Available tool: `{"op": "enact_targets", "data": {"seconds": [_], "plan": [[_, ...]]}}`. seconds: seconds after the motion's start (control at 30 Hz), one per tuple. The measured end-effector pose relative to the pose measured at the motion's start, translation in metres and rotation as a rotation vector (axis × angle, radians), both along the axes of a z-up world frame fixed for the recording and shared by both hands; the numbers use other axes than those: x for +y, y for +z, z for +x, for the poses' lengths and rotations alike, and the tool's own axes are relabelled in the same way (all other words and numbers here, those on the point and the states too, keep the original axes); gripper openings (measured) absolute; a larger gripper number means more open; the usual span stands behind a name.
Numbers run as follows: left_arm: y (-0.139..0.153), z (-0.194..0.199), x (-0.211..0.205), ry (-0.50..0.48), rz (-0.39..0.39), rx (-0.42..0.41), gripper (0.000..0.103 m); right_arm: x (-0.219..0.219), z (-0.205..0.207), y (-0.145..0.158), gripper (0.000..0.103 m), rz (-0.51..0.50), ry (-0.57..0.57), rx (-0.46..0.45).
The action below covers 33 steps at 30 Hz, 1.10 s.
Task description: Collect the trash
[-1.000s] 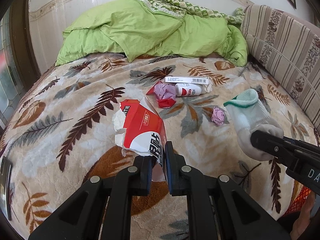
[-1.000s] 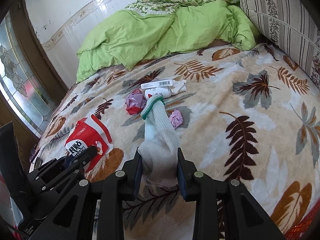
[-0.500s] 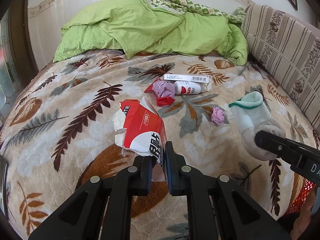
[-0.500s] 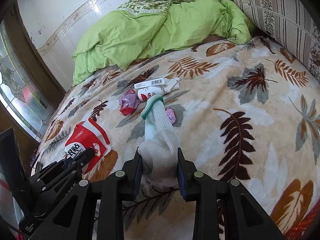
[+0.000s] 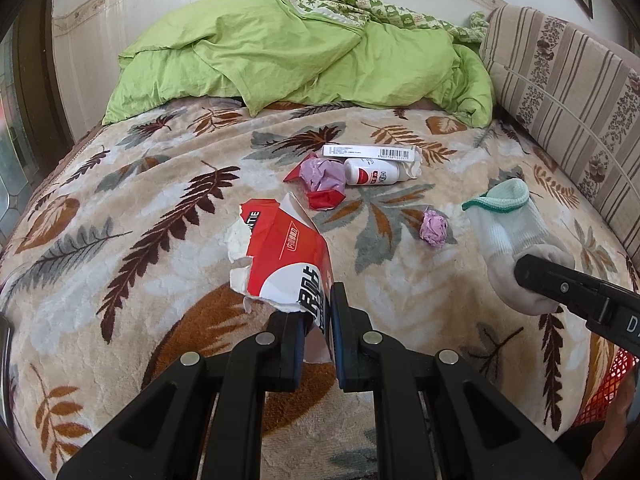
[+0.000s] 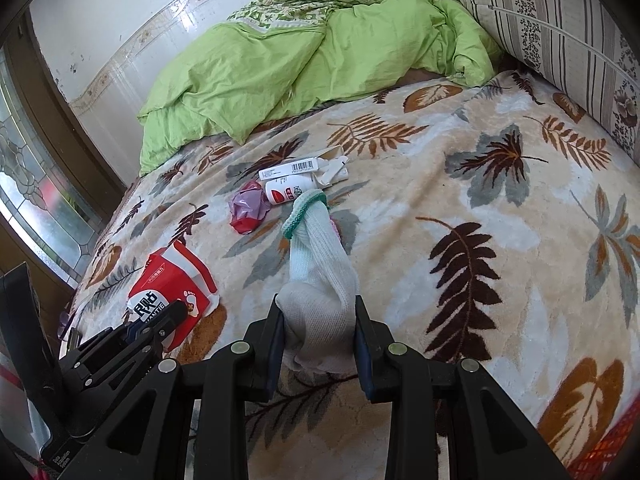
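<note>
The left gripper [image 5: 316,332] pinches the lower edge of a torn red-and-white paper package [image 5: 284,256], its two fingers pressed onto the paper with only the sheet between them; the package stands up from the leaf-patterned blanket [image 5: 120,240] in front of that gripper, its ripped white edges facing left; in the right wrist view the same package [image 6: 172,292] lies at the far left of the blanket [image 6: 480,200], just ahead of the left gripper [image 6: 176,312].

The right gripper [image 6: 318,336] is clamped on the toe end of a white sock [image 6: 320,276] with a green cuff; the sock fills the gap between the fingers and stretches away from them over the blanket, the cuff end farthest out; in the left wrist view the sock [image 5: 508,232] sits at the right, its grey toe held by the right gripper's black finger [image 5: 536,274].

Taking the white bottle with the red label [image 5: 372,172] as the landmark: a long white carton with a barcode [image 5: 372,151] lies just behind it, touching or nearly so; a crumpled red and lilac wrapper [image 5: 322,182] lies just to its left; a small pink paper ball [image 5: 434,228] lies nearer the grippers and to its right, apart from it; the sock's cuff is farther right again; a rumpled green duvet [image 5: 300,52] is heaped well behind it; a striped cushion [image 5: 568,92] stands behind and to its right; a red mesh basket [image 5: 604,392] shows at the lower right edge.
</note>
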<state>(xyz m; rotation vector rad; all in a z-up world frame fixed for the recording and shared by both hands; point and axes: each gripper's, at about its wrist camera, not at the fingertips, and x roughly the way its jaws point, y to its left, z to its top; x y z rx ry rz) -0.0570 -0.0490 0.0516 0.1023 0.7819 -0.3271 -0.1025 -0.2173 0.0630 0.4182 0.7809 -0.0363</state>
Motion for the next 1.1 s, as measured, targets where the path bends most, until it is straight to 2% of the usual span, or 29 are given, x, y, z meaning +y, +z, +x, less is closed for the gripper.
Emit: {"op": "enact_targets", "data": {"seconds": [0.4, 0.63, 0.7, 0.87, 1.1], "plan": [[-0.001, -0.006, -0.006, -0.045, -0.009, 0.008, 0.011, -0.002, -0.004, 0.005, 0.032, -0.009, -0.009, -0.010], [0.006, -0.023, -0.009, -0.124, -0.096, 0.092, 0.011, -0.016, -0.043, 0.022, 0.032, 0.046, -0.010, -0.027], [0.012, -0.033, -0.018, -0.169, -0.120, 0.109, 0.011, -0.028, -0.058, 0.028, 0.032, 0.060, -0.027, -0.034], [0.035, -0.068, -0.059, -0.339, -0.135, 0.090, 0.011, -0.072, -0.113, 0.042, 0.032, 0.081, -0.120, -0.057], [0.072, -0.118, -0.135, -0.607, -0.189, 0.127, 0.011, -0.149, -0.205, 0.056, 0.032, 0.087, -0.341, -0.072]]}}
